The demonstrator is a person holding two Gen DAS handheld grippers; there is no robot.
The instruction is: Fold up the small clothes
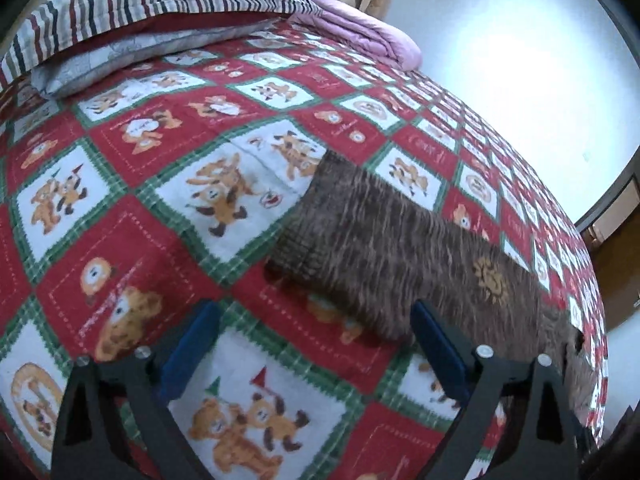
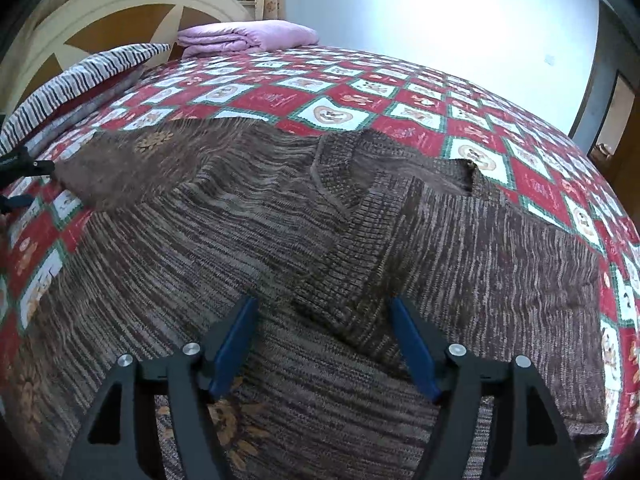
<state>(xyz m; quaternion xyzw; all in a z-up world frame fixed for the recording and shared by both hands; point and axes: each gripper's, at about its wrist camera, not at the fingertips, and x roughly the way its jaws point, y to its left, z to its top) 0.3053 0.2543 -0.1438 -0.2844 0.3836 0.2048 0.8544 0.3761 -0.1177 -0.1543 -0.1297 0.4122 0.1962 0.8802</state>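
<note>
A brown knitted sweater (image 2: 248, 216) lies flat on the bed, its V-neck (image 2: 340, 184) facing away. One sleeve (image 2: 132, 168) stretches out to the left; the other sleeve's ribbed cuff (image 2: 352, 304) is folded in over the body. My right gripper (image 2: 324, 308) is open, hovering over that cuff. In the left wrist view the outstretched sleeve (image 1: 400, 248) with its ribbed cuff (image 1: 304, 236) lies ahead. My left gripper (image 1: 316, 316) is open and empty, just short of the sleeve, its right finger (image 1: 436, 348) at the sleeve's near edge. The left gripper also shows in the right wrist view (image 2: 24, 180).
The bed carries a red, white and green teddy-bear quilt (image 1: 160, 208). A striped pillow (image 1: 152, 4) and a folded pink blanket (image 1: 360, 28) lie at the headboard (image 2: 120, 16). A white wall and a doorway (image 2: 612, 116) stand beyond the bed.
</note>
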